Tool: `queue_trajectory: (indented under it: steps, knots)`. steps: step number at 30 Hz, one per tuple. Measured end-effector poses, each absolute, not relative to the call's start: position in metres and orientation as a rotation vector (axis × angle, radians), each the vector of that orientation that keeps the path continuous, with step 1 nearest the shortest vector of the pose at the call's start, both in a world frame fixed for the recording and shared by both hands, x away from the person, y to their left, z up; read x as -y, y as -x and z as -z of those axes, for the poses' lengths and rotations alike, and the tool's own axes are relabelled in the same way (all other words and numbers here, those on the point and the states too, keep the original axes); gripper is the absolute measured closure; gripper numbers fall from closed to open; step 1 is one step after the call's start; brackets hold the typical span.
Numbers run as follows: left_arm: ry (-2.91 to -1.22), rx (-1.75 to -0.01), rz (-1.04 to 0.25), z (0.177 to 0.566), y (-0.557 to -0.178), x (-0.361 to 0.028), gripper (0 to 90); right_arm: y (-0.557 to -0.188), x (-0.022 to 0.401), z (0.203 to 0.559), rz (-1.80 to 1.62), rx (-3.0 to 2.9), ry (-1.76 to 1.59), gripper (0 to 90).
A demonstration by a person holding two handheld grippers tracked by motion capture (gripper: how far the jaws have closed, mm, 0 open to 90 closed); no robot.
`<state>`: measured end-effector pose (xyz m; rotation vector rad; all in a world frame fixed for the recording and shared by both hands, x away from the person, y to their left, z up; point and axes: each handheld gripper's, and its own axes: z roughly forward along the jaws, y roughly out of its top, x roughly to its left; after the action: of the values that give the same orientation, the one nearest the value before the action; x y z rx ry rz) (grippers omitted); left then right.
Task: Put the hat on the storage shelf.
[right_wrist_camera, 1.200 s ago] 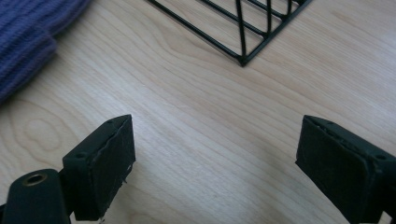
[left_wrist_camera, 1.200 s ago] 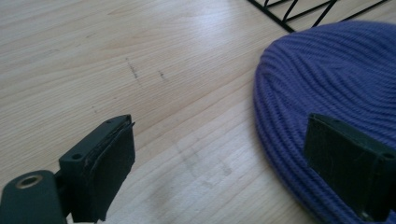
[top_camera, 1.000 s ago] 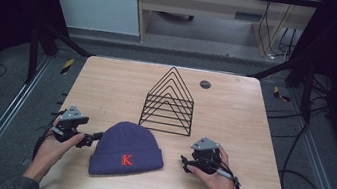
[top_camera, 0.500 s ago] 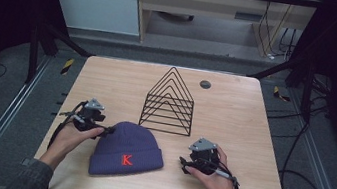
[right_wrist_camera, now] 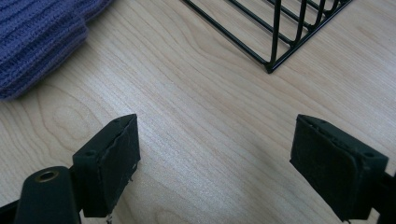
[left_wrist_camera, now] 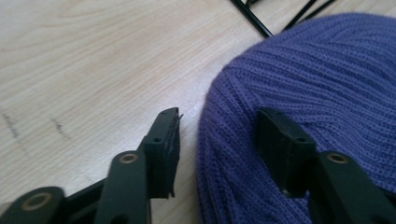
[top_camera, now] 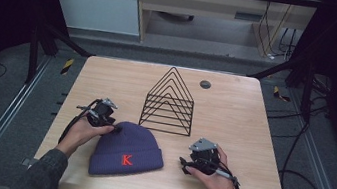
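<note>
Fingers of left gripper (left_wrist_camera: 217, 140) parted, straddling crown edge of purple ribbed knit beanie (top_camera: 127, 150), nothing clamped | right gripper (right_wrist_camera: 215, 163) wide open, empty, farther off.

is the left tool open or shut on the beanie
Open: the left tool straddles the purple beanie's edge, one jaw on the table, one above the knit.

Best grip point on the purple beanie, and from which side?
Take the beanie at its rounded crown edge, from its left. It lies flat on the table, so only a thin rim of knit can be pinched. The left tool is open and already straddles that edge, one jaw over the knit, one over bare wood. The wire rack stands just behind, so I'd come in low.
</note>
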<state>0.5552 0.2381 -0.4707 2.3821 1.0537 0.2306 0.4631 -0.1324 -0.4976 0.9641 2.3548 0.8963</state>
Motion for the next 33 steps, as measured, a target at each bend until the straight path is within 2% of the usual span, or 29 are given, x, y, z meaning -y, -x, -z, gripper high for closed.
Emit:
queue_trajectory:
  steps: [1, 2, 4, 8, 12, 21, 25, 33]
  knots:
    - [-2.39, -1.052, -0.216, 0.471, -0.555, -0.237, 52.4, -0.463, 0.132, 0.497, -0.898, -2.353, -0.965, 15.7]
    - [-2.386, -1.055, -0.21, 0.472, -0.555, -0.236, 59.1, -0.463, 0.132, 0.497, -0.897, -2.355, -0.964, 15.7]
    - [-2.401, -1.046, -0.204, 0.471, -0.553, -0.234, 61.5, -0.463, 0.132, 0.497, -0.896, -2.356, -0.963, 15.7]
    - [-2.402, -1.035, -0.209, 0.468, -0.549, -0.233, 74.1, -0.463, 0.133, 0.497, -0.897, -2.349, -0.964, 15.7]
    - [-2.365, -1.017, -0.243, 0.464, -0.539, -0.234, 78.8, -0.464, 0.134, 0.496, -0.902, -2.339, -0.968, 15.7]
    - [-2.291, -0.902, -0.4, 0.429, -0.501, -0.232, 80.2, -0.464, 0.134, 0.496, -0.903, -2.337, -0.973, 15.7]
    - [-2.272, -0.793, -0.5, 0.403, -0.478, -0.221, 80.2, -0.463, 0.135, 0.494, -0.905, -2.328, -0.966, 16.3]
    - [-2.244, -0.68, -0.575, 0.373, -0.453, -0.21, 80.3, -0.459, 0.136, 0.486, -0.986, -2.309, -0.964, 14.5]
